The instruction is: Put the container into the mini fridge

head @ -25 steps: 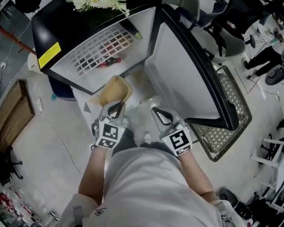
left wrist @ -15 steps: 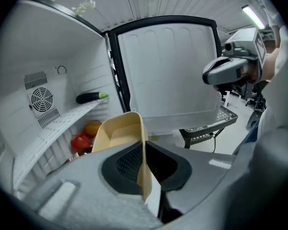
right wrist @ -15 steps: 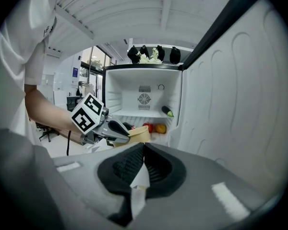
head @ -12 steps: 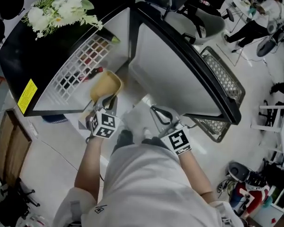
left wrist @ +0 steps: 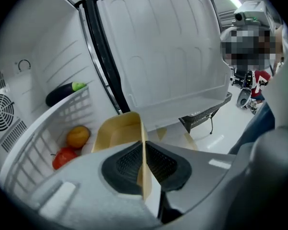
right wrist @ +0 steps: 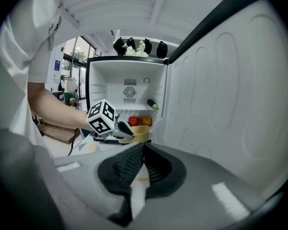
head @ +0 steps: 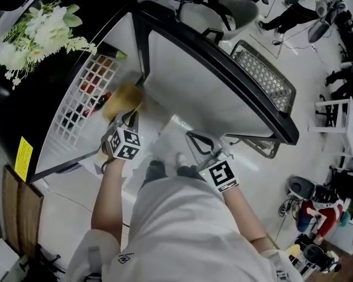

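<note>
Yellow container (left wrist: 116, 131) is clamped by its wall in the left gripper (left wrist: 144, 152); right gripper (right wrist: 143, 152) closed, empty.

No word or number can be read. A yellow label (head: 23, 157) is seen on the black casing of the mini fridge (head: 6, 116), its print too small to be made out. Black-and-white square markers are borne by the cube (head: 125, 145) of the left gripper (head: 130, 117) and by that (head: 220, 175) of the right gripper (head: 194, 137). A small circular mark (left wrist: 23, 65) is stamped on the fridge's back wall.
</note>
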{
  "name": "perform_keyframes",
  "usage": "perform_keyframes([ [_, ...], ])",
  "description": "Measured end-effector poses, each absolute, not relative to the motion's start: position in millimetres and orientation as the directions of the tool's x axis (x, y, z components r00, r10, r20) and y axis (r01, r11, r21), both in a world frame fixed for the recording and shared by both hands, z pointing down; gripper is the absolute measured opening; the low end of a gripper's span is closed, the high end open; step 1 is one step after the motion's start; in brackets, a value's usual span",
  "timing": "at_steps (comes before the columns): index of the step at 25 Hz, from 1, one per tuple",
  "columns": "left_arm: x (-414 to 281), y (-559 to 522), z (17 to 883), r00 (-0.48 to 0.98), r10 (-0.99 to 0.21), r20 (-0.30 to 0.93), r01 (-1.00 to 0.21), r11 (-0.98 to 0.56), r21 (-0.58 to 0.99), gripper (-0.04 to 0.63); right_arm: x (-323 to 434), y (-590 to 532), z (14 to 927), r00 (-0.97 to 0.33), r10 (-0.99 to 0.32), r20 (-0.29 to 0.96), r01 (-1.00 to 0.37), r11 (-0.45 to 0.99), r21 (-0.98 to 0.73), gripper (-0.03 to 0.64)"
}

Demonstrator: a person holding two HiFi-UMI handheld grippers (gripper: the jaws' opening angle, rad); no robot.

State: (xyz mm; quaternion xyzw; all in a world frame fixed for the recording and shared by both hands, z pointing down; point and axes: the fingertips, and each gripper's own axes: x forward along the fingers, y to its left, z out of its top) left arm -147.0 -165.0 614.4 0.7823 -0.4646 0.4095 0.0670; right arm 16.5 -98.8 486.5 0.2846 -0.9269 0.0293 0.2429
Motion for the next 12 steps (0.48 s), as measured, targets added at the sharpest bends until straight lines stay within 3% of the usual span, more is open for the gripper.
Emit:
perform_keyframes([
  [12, -158, -202, 634, 0.210, -0.653, 0.728, -0.770, -0.569, -0.288, 0.026, 22, -104, 491, -0.679, -0.546, 0.490, -0.583, 0.807, 0.091, 0.003],
])
